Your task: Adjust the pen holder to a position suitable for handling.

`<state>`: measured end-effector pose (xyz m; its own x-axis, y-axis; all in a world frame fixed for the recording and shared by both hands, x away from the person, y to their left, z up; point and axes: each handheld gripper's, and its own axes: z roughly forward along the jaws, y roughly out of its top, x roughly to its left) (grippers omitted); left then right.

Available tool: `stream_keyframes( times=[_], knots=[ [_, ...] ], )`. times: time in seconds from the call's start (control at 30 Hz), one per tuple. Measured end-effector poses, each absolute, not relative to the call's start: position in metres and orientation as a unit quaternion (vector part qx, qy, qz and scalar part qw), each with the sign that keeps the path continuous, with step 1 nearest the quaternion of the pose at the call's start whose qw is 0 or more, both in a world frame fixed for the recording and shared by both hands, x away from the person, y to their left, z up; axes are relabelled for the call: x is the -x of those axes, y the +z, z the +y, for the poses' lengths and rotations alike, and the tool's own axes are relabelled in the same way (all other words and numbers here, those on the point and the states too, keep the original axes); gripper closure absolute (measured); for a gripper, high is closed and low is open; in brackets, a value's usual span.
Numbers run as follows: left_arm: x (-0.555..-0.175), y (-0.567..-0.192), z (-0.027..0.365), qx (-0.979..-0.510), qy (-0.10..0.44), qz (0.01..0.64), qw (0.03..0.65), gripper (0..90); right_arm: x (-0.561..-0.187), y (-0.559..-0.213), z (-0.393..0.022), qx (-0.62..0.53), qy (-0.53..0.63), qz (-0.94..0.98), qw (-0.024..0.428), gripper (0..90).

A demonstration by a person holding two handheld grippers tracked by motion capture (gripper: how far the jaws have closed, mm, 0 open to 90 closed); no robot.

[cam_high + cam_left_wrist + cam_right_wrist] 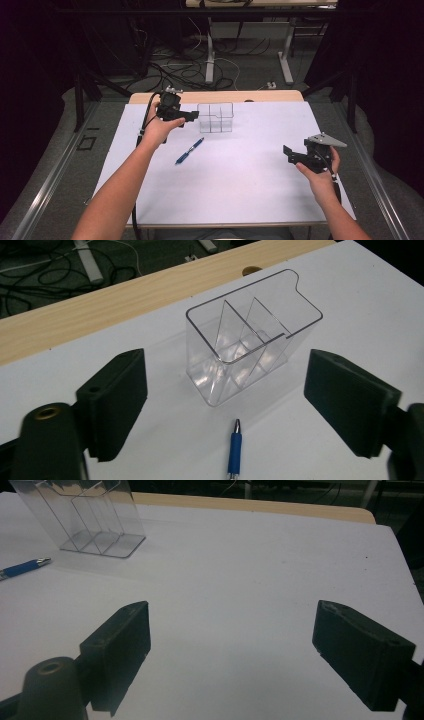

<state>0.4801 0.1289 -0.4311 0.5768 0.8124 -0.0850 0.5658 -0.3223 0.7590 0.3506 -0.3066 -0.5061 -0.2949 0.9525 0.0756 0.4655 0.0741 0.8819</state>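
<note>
A clear plastic organiser with several upright compartments stands empty near the table's far edge; it also appears in the left gripper view and the right gripper view. A blue pen lies flat on the white table in front of it, tip toward the organiser. My left gripper is held open just left of the organiser, with nothing between its jaws. My right gripper hovers open over the right side of the table, jaws wide apart and empty.
The white table has a wooden strip along its far edge. Cables and table legs lie on the floor beyond. Black cables trail from both grippers along the forearms.
</note>
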Motion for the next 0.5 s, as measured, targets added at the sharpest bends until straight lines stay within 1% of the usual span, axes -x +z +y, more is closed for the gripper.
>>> stream_keyframes(
  times=[0.13,0.27,0.37,0.5],
  knots=[
    [-0.476,-0.433,0.127,-0.803,0.142,0.432,0.386,14.4,-0.35,-0.506,-0.305,-0.525,0.433,0.679,0.275,15.3],
    [-0.475,-0.44,0.127,-0.807,0.138,0.43,0.38,11.9,-0.349,-0.505,-0.306,-0.525,0.434,0.678,0.276,15.3],
    [-0.474,-0.447,0.128,-0.81,0.134,0.432,0.373,11.9,-0.349,-0.505,-0.307,-0.523,0.434,0.679,0.278,15.3],
    [-0.473,-0.457,0.128,-0.819,0.138,0.427,0.358,14.4,-0.348,-0.505,-0.307,-0.524,0.431,0.679,0.281,15.3]
  ],
)
